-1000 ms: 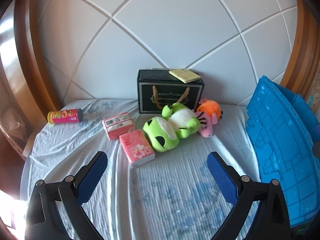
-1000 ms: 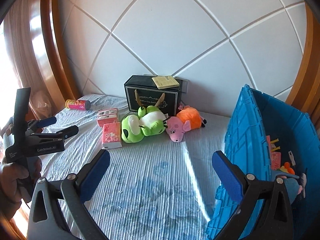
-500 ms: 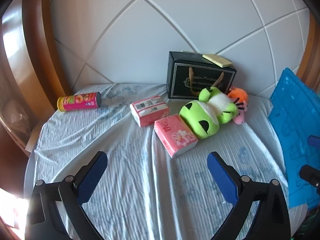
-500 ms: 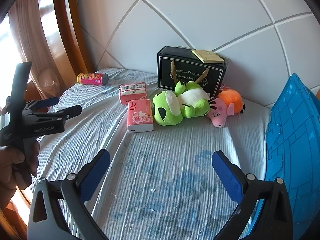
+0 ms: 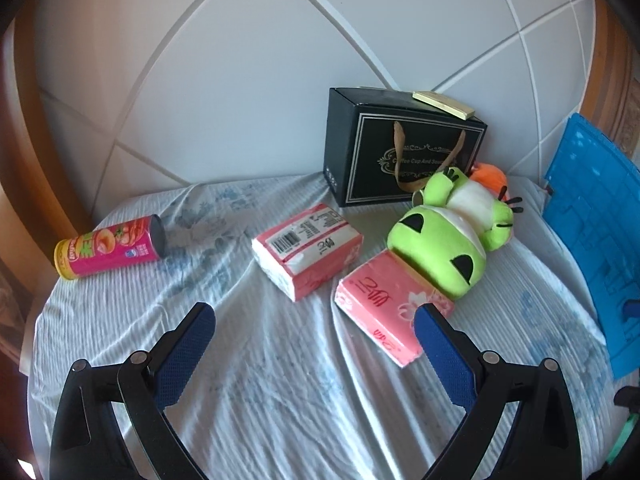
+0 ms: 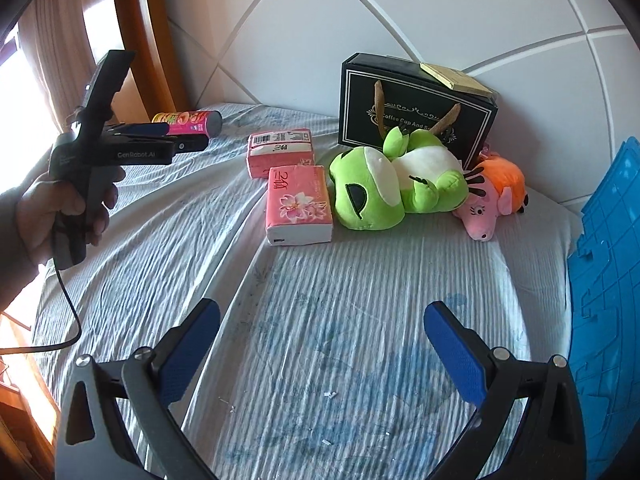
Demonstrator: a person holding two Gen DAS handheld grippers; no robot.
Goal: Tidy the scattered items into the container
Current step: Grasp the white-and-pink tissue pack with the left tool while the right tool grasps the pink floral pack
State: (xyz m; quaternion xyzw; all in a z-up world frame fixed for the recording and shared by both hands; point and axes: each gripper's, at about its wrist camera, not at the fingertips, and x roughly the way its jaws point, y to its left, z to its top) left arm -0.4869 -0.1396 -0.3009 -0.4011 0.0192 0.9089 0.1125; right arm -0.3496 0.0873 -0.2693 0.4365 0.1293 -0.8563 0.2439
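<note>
On the bed sheet lie a pink chips can (image 5: 110, 247) (image 6: 192, 122) at the left, two pink tissue packs (image 5: 308, 249) (image 5: 390, 312) (image 6: 279, 151) (image 6: 298, 204), a green frog plush (image 5: 448, 240) (image 6: 384, 184) and a pink-and-orange plush (image 6: 494, 196) (image 5: 490, 172). The blue crate (image 5: 596, 232) (image 6: 604, 288) stands at the right. My left gripper (image 5: 314, 328) (image 6: 196, 136) is open and empty, low over the sheet in front of the tissue packs. My right gripper (image 6: 322, 324) is open and empty over bare sheet.
A black gift box (image 5: 404, 148) (image 6: 416, 108) with a yellow pad (image 5: 444, 105) on top stands against the white padded headboard (image 5: 280, 60). A wooden frame (image 6: 136, 28) borders the left. The left gripper's cable (image 6: 64, 320) hangs over the bed's left edge.
Both grippers have swung left and moved closer to the items. The chips can and tissue packs now sit nearer the centre. The crate has slid toward the right edge.
</note>
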